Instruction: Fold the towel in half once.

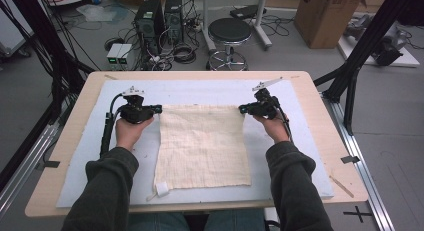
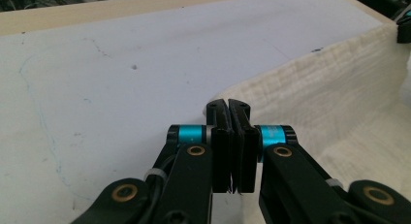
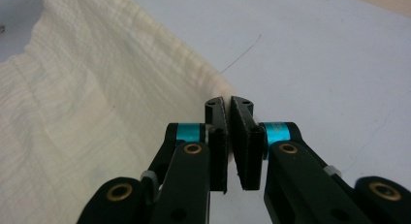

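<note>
A small white tag (image 1: 162,188) sits at the near left corner of the cream cloth (image 1: 202,146), which lies on the pale mat (image 1: 85,176). At its far corners, the left gripper (image 1: 159,109) and the right gripper (image 1: 241,109) each pinch the cloth, jaws pressed together.

Your high view looks forward and down from above your side of the tabletop (image 1: 310,91), far enough back to take in both forearms and the floor beyond. The left tool (image 2: 228,104) carries its own camera, set close behind the jaws and looking along them, low over the cloth (image 2: 329,93). The right tool (image 3: 228,100) has the same close setup. All three views share that cloth's far edge.
</note>
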{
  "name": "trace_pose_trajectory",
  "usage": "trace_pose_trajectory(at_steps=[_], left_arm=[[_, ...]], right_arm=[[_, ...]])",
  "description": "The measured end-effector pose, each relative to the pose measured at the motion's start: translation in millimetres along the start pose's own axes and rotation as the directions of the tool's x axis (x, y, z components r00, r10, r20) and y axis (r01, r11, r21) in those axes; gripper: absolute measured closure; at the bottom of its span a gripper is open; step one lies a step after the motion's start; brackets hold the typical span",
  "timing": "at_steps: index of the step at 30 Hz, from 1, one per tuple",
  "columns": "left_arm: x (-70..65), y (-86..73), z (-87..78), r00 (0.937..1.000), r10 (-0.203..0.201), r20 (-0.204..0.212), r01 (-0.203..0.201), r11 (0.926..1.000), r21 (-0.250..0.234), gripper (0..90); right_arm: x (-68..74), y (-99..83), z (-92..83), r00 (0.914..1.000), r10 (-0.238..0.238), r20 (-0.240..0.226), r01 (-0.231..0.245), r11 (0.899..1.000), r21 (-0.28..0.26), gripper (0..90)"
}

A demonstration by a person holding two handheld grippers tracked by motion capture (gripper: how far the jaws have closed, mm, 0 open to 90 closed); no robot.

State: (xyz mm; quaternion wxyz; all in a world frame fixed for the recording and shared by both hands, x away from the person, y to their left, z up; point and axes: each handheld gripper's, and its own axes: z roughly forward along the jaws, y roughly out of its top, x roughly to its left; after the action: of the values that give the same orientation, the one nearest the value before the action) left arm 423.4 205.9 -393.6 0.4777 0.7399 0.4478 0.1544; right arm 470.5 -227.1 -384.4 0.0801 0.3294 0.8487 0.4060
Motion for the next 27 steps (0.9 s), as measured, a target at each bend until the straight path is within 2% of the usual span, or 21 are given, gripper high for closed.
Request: trace_pose_trajectory(at_steps=[7,10,12,14,22,27], left_arm=[[-6.9,-5.2,-10.3,0.9995,0.024,0.018,-0.023,0.9997,-0.011,87.7],[-10.2,-7.0,-14.3,0.999,0.028,0.036,-0.028,0.9994,-0.021,87.7],[-11.6,-8.5,-17.5,0.9986,0.024,0.047,-0.023,0.9994,-0.027,87.7],[-13.2,-10.5,-20.3,0.9983,0.035,0.047,-0.034,0.999,-0.03,87.7],[-18.2,-19.0,-30.1,0.9958,0.066,0.064,-0.064,0.9977,-0.023,87.7],[-21.2,-22.0,-36.0,0.9942,0.07,0.082,-0.069,0.9975,-0.015,87.7]], right_arm=[[6.2,-7.5,-12.4,0.9997,-0.002,-0.026,0.001,0.999,-0.04,85.4],[9.2,-12.3,-15.4,0.9991,0.005,-0.042,-0.007,0.999,-0.039,85.4],[13.1,-14.6,-18.7,0.9986,0.003,-0.053,-0.007,0.998,-0.063,85.4],[16.0,-16.7,-21.8,0.9978,0.003,-0.066,-0.009,0.997,-0.083,85.4],[22.7,-22.4,-27.6,0.996,-0.015,-0.089,0.008,0.997,-0.077,85.4],[28.0,-22.5,-32.4,0.9942,-0.03,-0.103,0.022,0.997,-0.077,85.4]])
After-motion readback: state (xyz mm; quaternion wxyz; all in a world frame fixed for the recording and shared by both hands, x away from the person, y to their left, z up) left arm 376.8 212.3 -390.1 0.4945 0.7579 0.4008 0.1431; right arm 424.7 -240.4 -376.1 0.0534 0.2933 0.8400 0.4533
